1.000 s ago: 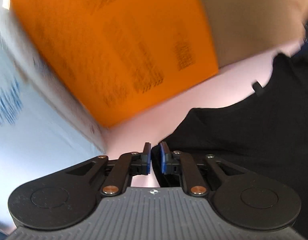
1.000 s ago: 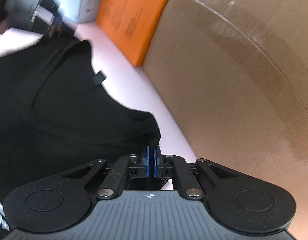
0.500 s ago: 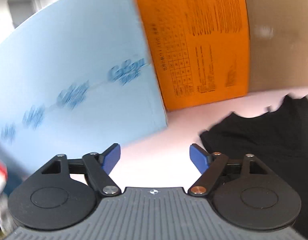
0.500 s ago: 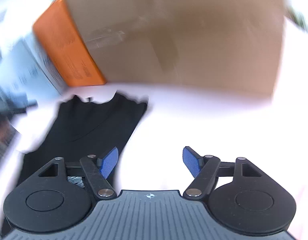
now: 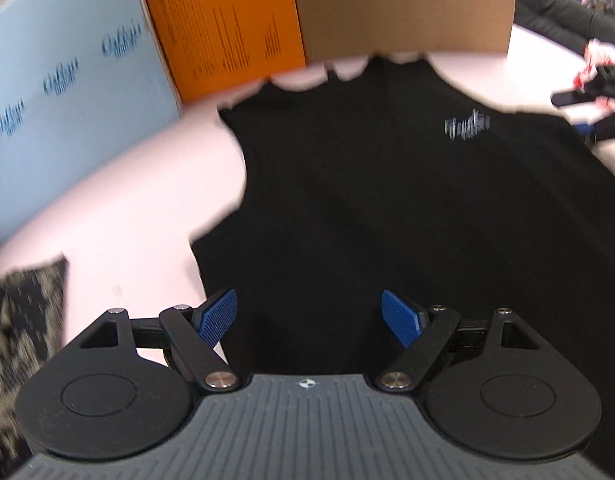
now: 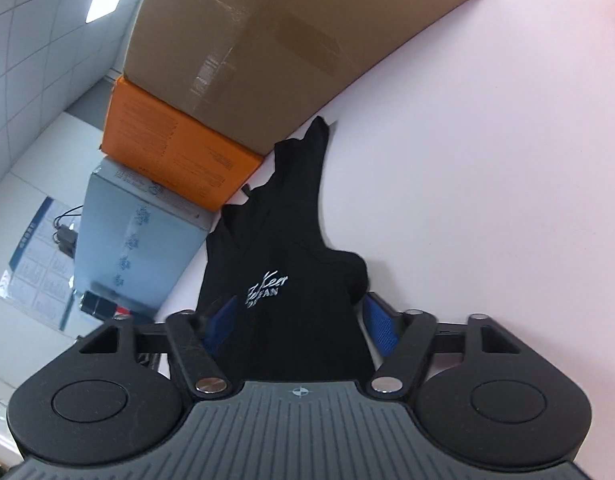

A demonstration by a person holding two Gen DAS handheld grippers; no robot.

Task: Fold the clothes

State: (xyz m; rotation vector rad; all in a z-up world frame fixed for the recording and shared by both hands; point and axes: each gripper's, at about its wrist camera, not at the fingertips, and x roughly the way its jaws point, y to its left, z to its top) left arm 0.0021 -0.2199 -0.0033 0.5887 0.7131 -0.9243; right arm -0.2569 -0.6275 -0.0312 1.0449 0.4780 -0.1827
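Change: both my grippers were clamped on the shirt's top edge 1 s ago, near the boxes; since then both let go and swung back to the near part of the shirt.
Left gripper (image 5: 309, 320): released, jaws just been opening, wide apart; cloth shows below/between them but pads don't touch it.
Right gripper (image 6: 301, 320): jaws opened, then just been closing; a hump of cloth sits between the pads, can't tell if they press it yet, so I count it as not gripped.
Meaning: top edge is laid out; I judge next step = take a new hold low on the shirt for a fold.
Black shirt (image 5: 407, 208): on the pink table (image 5: 119, 200), fills centre + right of left view; neck end up by the cardboard box (image 5: 403, 4) and orange box (image 5: 219, 20); white logo upper right; mostly flat, bunched ridge in right view.
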